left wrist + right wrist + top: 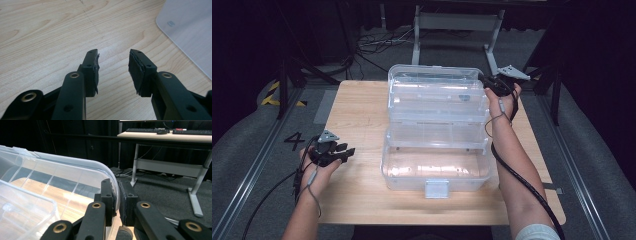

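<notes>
Clear plastic box (437, 135) lies open mid-table, right gripper (488, 84) clamped on its raised lid

Clear plastic lid (434, 87) stands up at the far side of the box, and the right gripper is right there at the lid's far right corner; in the right gripper view the jaws pinch the curved lid rim (113, 185) between the pads, nearly closed on thin plastic; the lid's long axis runs across the table (357, 110), so the grip sits at one end of it; the left gripper (343, 152) rests well off the box's near left corner, jaws parted over bare wood with nothing between them; the right hand is plainly the nearer one, so swinging the lid looks like its job.
</notes>
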Demonstrator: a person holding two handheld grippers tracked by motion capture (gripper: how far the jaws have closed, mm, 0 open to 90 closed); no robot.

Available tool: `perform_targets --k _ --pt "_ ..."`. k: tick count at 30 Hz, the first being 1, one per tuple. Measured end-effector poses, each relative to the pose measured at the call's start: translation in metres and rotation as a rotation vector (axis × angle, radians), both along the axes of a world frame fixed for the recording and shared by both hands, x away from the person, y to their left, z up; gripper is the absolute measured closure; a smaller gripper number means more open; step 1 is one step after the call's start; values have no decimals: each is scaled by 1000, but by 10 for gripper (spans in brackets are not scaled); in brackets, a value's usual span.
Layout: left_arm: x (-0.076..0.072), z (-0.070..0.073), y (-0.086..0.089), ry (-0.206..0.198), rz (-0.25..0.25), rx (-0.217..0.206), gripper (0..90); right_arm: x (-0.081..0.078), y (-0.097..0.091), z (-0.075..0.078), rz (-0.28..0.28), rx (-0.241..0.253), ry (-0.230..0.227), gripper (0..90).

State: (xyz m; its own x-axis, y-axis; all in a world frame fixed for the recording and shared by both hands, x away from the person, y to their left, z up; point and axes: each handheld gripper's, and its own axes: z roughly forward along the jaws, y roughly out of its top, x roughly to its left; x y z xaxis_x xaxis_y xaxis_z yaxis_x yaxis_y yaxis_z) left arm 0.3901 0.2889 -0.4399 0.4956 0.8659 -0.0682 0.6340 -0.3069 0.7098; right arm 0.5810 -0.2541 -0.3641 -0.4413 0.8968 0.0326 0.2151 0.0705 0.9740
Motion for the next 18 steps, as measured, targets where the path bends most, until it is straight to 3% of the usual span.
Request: perform_targets --k 18 --pt "0 0 1 -4 2 -3 602 12 -1 -11 7 32 59 828"
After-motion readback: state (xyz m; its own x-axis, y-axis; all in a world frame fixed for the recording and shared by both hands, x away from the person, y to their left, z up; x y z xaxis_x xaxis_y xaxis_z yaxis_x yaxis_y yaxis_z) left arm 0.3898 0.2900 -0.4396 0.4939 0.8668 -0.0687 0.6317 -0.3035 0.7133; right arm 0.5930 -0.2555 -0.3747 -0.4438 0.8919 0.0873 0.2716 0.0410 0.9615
